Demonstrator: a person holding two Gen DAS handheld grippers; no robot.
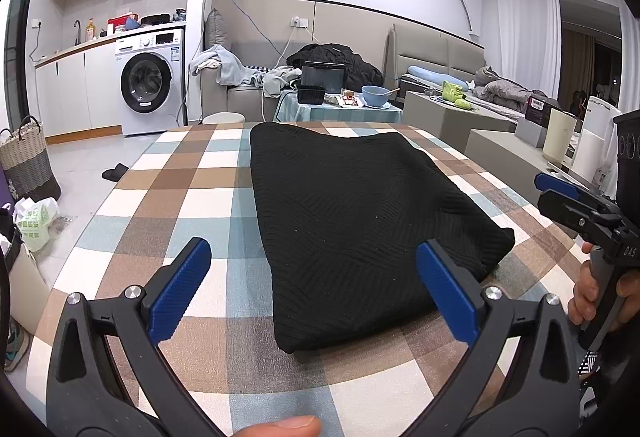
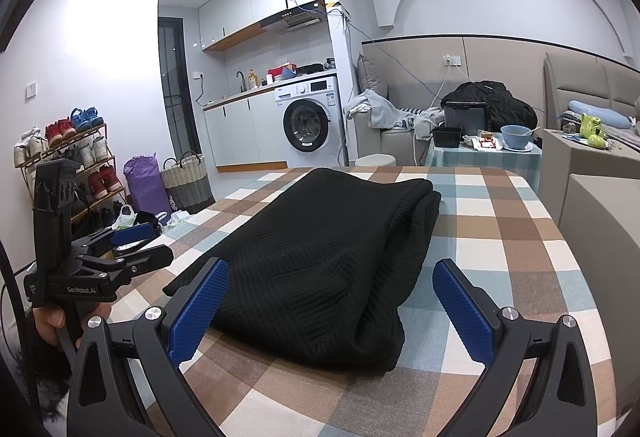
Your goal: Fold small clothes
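Both grippers, left (image 1: 314, 261) and right (image 2: 332, 283), I am holding wide, empty, while the folded black sweater (image 1: 352, 221) is lying mid-frame on the checked tablecloth (image 1: 192, 173); washing machine (image 1: 150, 81) upper left.

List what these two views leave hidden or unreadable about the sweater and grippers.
- Sweater underside and inner layers: hidden by its own top fold, both views.
- Sleeves and collar: tucked out of sight; fold count unclear.
- Sweater's far edge: foreshortened in both views.
- Right gripper in the left view: cut off by the frame edge.
- Left gripper in the right view: seen side-on, so the gap between its fingers is hard to read.
- Table near edge: below both frames.
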